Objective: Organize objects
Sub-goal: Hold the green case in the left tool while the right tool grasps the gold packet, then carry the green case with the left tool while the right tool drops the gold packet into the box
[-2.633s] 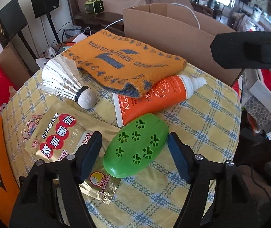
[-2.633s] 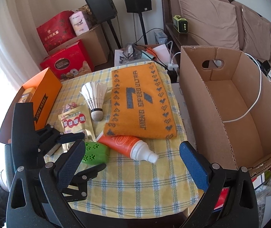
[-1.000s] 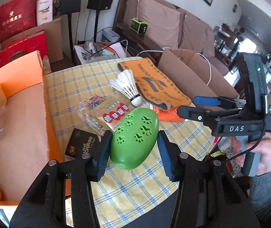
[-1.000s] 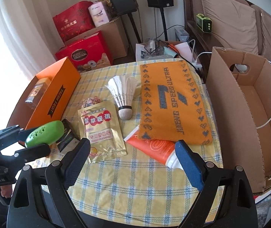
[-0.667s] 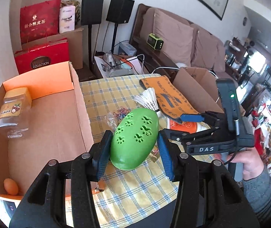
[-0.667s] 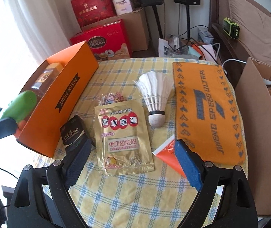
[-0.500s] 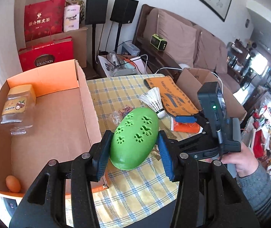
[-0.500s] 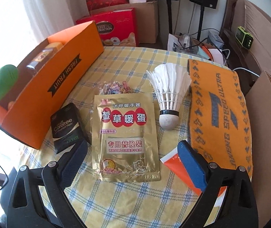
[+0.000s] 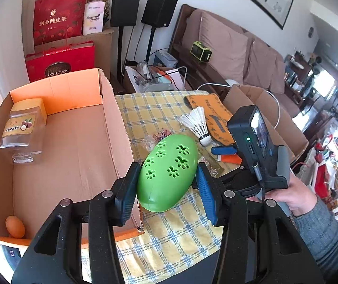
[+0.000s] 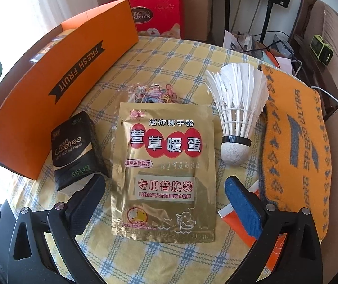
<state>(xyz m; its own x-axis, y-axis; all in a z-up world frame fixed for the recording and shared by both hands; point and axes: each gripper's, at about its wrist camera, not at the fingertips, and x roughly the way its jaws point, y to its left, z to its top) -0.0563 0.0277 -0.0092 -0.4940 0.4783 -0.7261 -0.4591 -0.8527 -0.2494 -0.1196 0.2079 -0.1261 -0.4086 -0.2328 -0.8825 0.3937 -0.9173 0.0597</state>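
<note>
My left tongs (image 9: 166,189) clamp the green oval plastic shell (image 9: 167,175), smooth and light, beside the orange cardboard box (image 9: 112,127). My right tongs (image 10: 164,191), just opening wide, straddle the flat gold foil sachet (image 10: 164,165) beside that box; it's limp and slippery, so I'd pinch an edge.

Your grippers (image 9: 166,189) are black frames with silver screws and blue pads; your sleeve (image 9: 320,232) is grey knit.
</note>
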